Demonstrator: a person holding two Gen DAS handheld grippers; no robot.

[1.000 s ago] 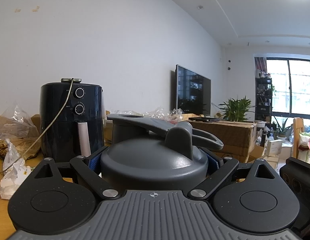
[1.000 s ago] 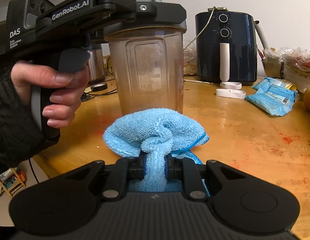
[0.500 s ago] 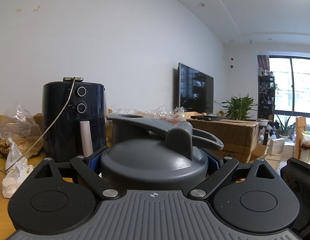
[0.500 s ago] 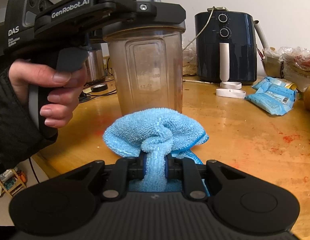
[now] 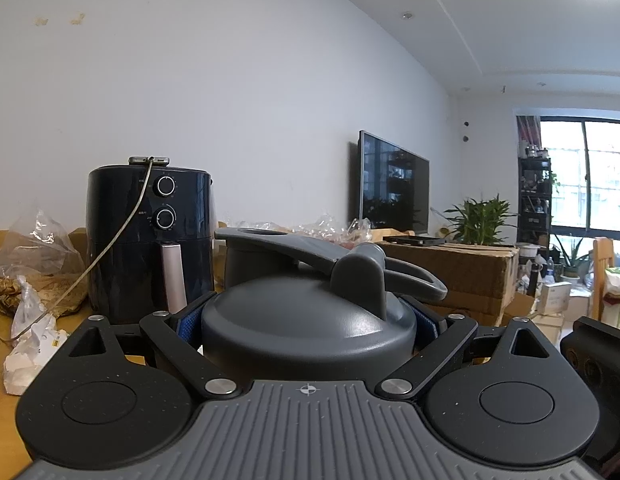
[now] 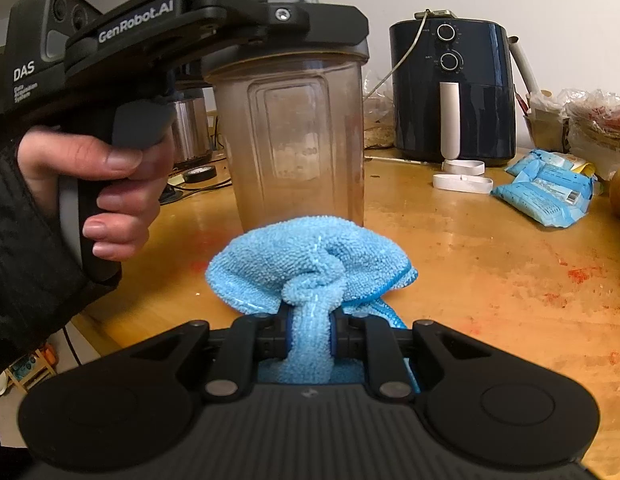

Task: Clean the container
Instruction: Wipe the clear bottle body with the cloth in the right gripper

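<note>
Clear plastic container (image 6: 298, 140) upright, long axis vertical, grey lid (image 5: 310, 320) up

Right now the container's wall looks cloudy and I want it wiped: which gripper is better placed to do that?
Right. The right gripper is shut on the blue microfibre cloth, just in front of the container. The left gripper is clamped around its grey lid, steadying it.
</note>
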